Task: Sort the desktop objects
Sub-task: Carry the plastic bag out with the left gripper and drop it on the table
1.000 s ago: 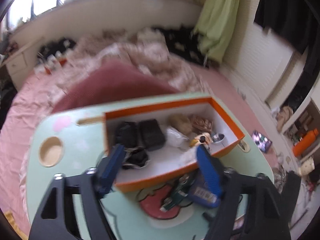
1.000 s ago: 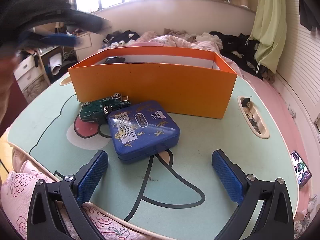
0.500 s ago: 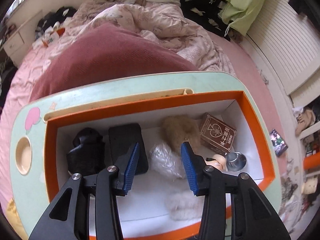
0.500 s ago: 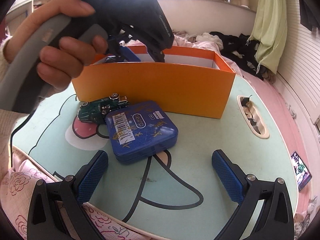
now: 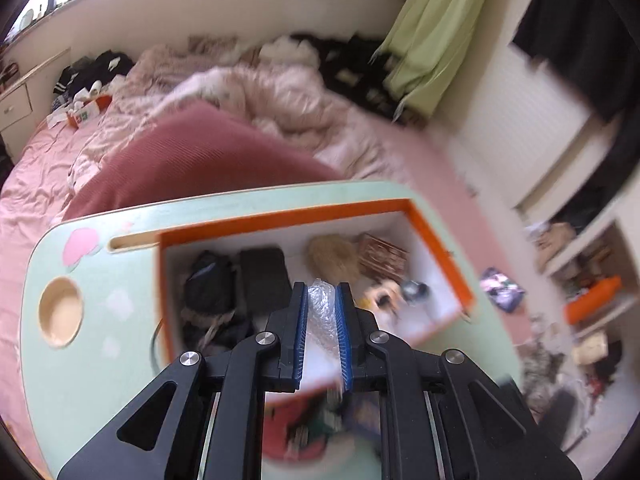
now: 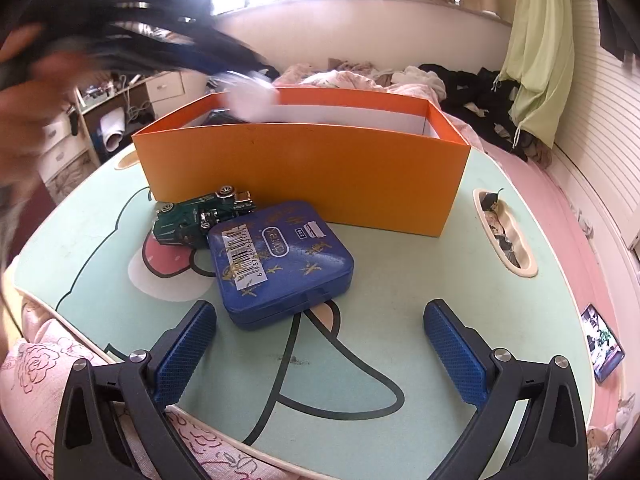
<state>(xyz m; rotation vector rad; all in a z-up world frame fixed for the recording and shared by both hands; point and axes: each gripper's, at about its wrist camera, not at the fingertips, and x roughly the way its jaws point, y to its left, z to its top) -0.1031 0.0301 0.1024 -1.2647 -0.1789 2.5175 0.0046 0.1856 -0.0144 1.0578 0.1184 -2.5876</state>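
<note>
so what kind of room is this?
Most likely a bedroom: a bed with a rumpled pink duvet, clothes strewn along the wall, and the orange box on a lap desk on the bed.

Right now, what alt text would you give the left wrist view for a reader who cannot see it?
The left gripper, its jaws having just closed, pinches a crumpled clear plastic bag above an open orange box on a mint-green lap table. The box holds dark pouches, a tan fluffy ball and a card pack; an unmade bed lies behind.
</note>
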